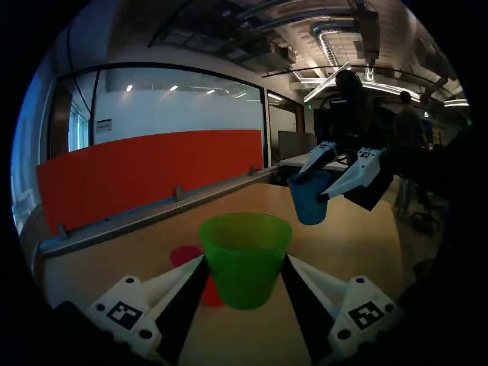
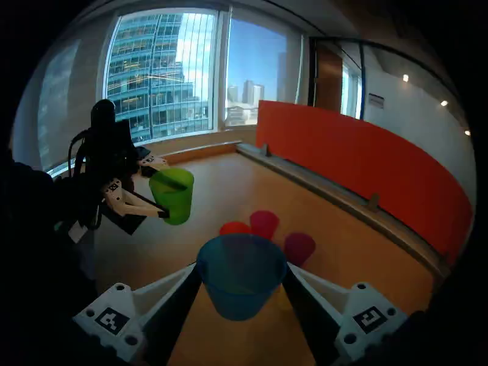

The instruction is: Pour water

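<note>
the left tool (image 1: 244, 261) clamps the green cup (image 1: 245, 244), the right tool (image 2: 241, 268) the blue cup (image 2: 241, 287), both held apart above the table (image 1: 360, 244); the pouring seems not yet begun.

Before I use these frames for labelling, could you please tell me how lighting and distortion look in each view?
Left gripper view: dim, the green cup sharp, ceiling lights glaring, the partition bowed by the fisheye. Right gripper view: bright windows backlight the scene, the left gripper half in shadow; the blue cup is sharp.
</note>
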Motion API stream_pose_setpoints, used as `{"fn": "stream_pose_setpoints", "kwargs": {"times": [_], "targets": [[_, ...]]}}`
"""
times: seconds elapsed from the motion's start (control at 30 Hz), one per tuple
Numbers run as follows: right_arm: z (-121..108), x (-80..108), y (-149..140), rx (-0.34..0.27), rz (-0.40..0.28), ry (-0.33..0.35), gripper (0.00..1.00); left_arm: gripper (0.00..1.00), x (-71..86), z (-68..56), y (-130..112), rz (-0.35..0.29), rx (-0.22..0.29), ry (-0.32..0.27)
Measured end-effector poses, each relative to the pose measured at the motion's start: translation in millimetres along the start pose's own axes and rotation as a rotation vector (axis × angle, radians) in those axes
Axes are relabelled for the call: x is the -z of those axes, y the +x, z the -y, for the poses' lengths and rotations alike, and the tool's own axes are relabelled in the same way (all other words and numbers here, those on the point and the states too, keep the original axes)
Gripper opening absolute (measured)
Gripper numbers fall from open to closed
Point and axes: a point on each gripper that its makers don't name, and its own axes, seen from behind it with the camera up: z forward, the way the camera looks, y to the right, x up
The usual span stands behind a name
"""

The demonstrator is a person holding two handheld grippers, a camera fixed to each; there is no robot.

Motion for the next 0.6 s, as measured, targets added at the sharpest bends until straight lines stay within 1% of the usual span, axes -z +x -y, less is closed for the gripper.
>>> {"fn": "stream_pose_setpoints", "kwargs": {"times": [0.17, 0.37, 0.6], "targets": [[0.9, -4.8, -17.3, -0.009, 0.039, 0.009, 0.92, 0.79, -1.0, -1.5, -5.1, 0.013, -0.004, -0.008], [-1.1, -10.8, -37.5, 0.003, 0.081, 0.000, 0.92, 0.79, -2.8, -3.9, -11.7, 0.034, -0.007, -0.015], [0.3, -16.2, -44.8, 0.003, 0.087, 0.005, 0.92, 0.79, -6.0, -6.0, -24.6, 0.083, -0.011, -0.021]]}}
